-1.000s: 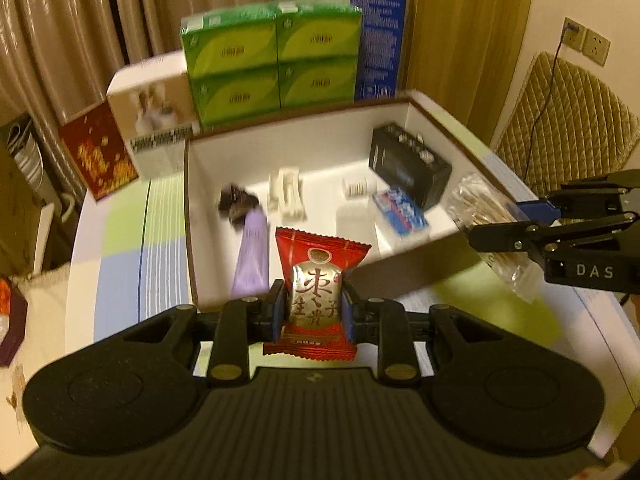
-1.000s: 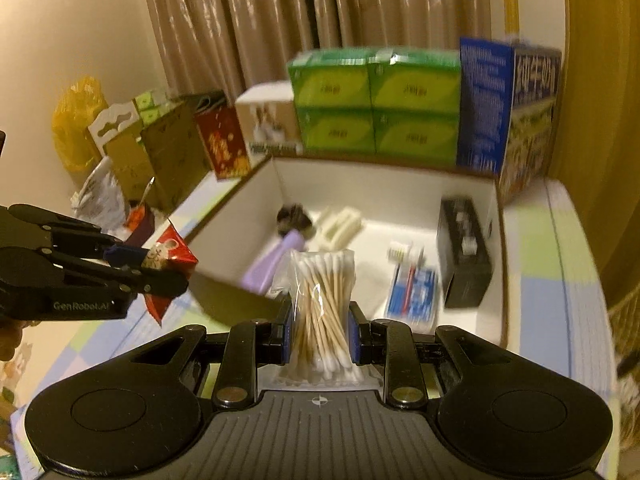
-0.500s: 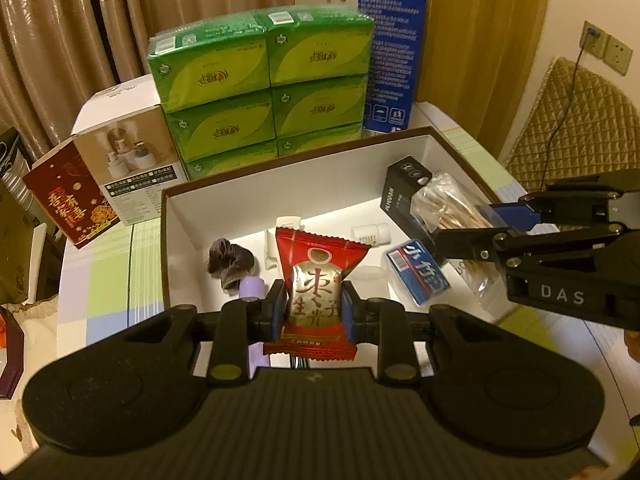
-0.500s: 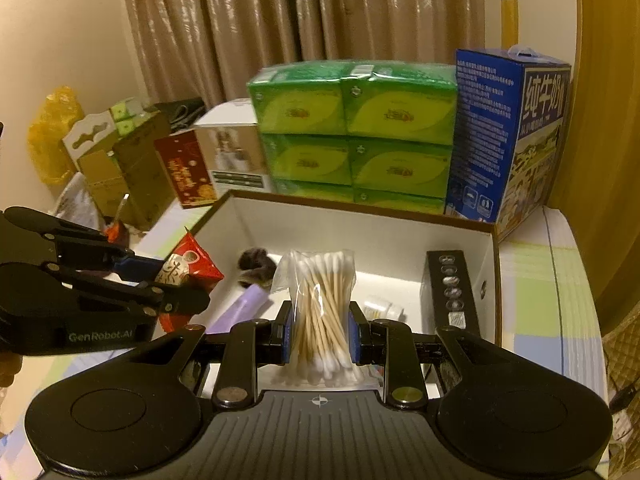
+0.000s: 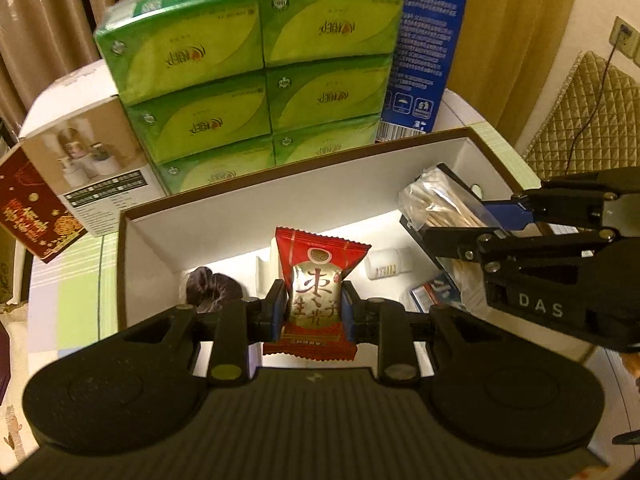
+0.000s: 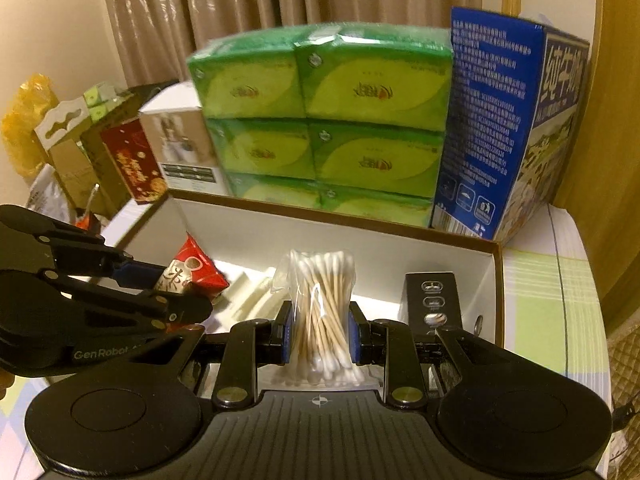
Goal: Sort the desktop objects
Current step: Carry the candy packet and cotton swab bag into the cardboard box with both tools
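Left tool clamps the snack, right tool clamps the swabs; over the box they are close and may collide

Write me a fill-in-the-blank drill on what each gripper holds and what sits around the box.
1. The left gripper has its jaws shut on a red ____ packet.
2. The right gripper grips a clear bag of cotton ____.
3. Both grippers hang over the open white-lined ____, which already holds a black carton.
4. Behind it stands a stack of tissue packs coloured ____.

Missing words: snack; swabs; box; green
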### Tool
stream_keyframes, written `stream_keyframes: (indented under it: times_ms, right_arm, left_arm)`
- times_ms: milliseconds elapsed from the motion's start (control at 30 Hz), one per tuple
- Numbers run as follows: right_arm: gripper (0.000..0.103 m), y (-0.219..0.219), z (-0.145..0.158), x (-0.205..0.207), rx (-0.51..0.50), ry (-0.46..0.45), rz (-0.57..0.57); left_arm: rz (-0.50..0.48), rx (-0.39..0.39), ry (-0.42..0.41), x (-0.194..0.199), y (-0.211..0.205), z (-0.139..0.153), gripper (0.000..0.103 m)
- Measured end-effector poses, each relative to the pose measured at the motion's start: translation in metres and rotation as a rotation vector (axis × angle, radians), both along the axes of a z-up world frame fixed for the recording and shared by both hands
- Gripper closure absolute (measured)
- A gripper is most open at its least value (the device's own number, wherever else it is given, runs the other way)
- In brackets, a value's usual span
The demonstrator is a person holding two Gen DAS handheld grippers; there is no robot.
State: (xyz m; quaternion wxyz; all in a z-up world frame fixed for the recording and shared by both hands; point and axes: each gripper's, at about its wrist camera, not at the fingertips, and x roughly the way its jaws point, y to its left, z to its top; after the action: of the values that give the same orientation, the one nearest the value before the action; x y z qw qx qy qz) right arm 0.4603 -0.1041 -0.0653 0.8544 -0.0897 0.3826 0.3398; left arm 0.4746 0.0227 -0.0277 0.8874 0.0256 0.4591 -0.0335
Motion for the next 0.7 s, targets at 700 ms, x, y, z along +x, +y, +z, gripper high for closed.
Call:
stream_keyframes:
  times_ms: [700]
  right_arm:
    - [0.080,0.007,-0.030,0.043,-0.050,0.024,-0.017]
  left_arm:
    - [0.015,-0.007,0.031,0.057,-0.001,-0.040,0.064]
